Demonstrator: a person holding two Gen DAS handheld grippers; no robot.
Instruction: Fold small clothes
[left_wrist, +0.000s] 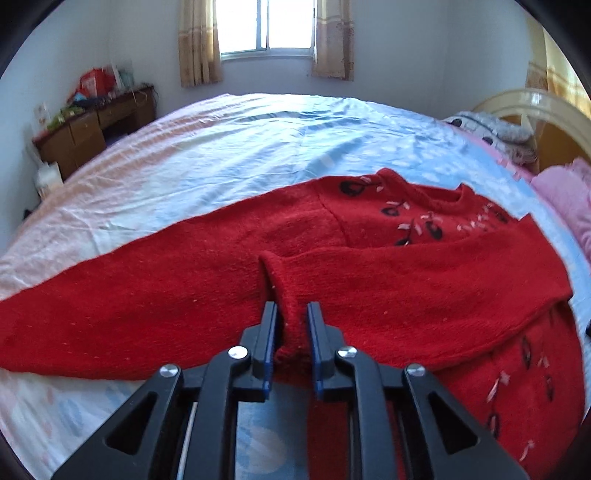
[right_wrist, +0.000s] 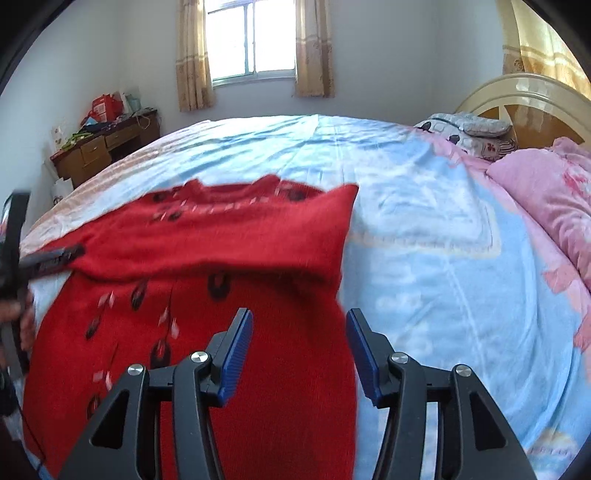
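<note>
red sweater (left_wrist: 369, 273) on bed (left_wrist: 221, 147), left gripper (left_wrist: 291, 314) pinching its sleeve cuff, right gripper (right_wrist: 299, 321) spread, empty

Both wrist views close above bed (left_wrist: 258, 140), angled down toward window (right_wrist: 251, 40) wall; share red sweater (left_wrist: 369, 288).

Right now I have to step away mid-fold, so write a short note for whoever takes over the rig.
Left gripper: jaws closed on the cuff of the right sleeve, which is folded across the chest of the red sweater.
Right gripper: jaws open, empty, over the sweater's lower body.
Sweater lies on the bed, neck toward the window.
Done: one sleeve laid across.
Left: release the cuff, fold in the other sleeve, then fold the body.
</note>
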